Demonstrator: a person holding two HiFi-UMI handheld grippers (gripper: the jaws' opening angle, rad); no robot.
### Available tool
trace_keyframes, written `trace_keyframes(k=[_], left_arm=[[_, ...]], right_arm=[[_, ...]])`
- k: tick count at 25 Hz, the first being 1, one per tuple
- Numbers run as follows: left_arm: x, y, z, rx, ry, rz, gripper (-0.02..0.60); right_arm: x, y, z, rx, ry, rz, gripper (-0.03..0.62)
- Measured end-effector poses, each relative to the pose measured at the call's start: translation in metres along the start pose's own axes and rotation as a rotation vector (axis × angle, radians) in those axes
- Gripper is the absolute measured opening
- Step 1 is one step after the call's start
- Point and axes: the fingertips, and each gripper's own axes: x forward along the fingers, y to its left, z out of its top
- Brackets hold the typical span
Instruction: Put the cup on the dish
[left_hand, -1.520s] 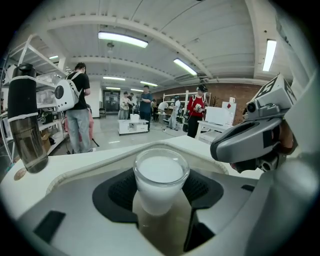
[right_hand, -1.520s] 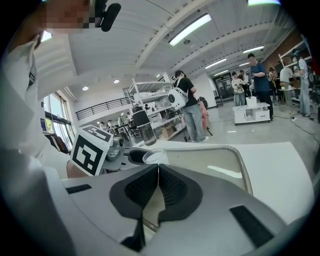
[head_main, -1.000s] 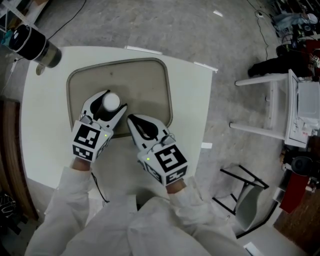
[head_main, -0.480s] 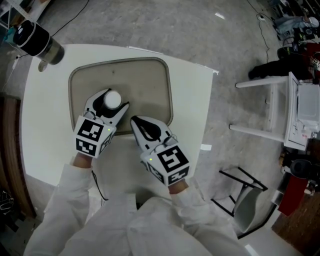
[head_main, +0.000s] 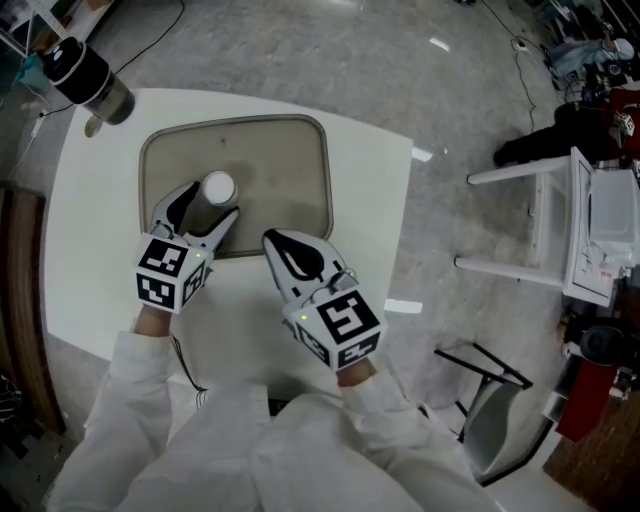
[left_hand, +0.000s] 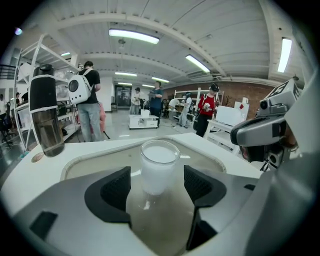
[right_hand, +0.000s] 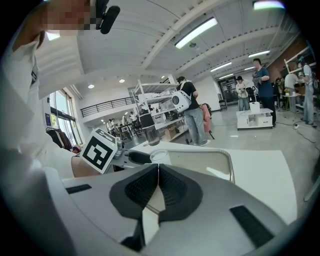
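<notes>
A translucent white cup stands upright on the beige dish, a shallow tray on the white table. My left gripper is open around the cup's lower part. Its jaws have just been opening, and a gap shows between each pad and the cup. My right gripper is shut on nothing, with its tip at the dish's near rim, right of the cup. From the right gripper view the cup shows beyond the left gripper's marker cube.
A black and grey flask stands at the table's far left corner, beyond the dish. A white stand and a dark folding frame are on the floor to the right. People stand far off in the hall.
The left gripper's jaws have spread away from the cup and the gripper has drawn back a little toward me. The cup stays upright on the dish. The right gripper has shifted only slightly.
</notes>
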Motion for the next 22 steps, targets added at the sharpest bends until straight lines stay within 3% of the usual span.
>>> trace_keyframes(k=[9,22], left_arm=[[-0.054,-0.038,0.005,0.032,-0.023,0.083,0.313],[-0.12,-0.143,0.021,-0.021,-0.142,0.177,0.311]], right_arm=[[-0.045,0.02,0.015,-0.06,-0.059,0.051,0.015],[-0.127,0.061,0.013,-0.149,-0.113,0.191,0.015]])
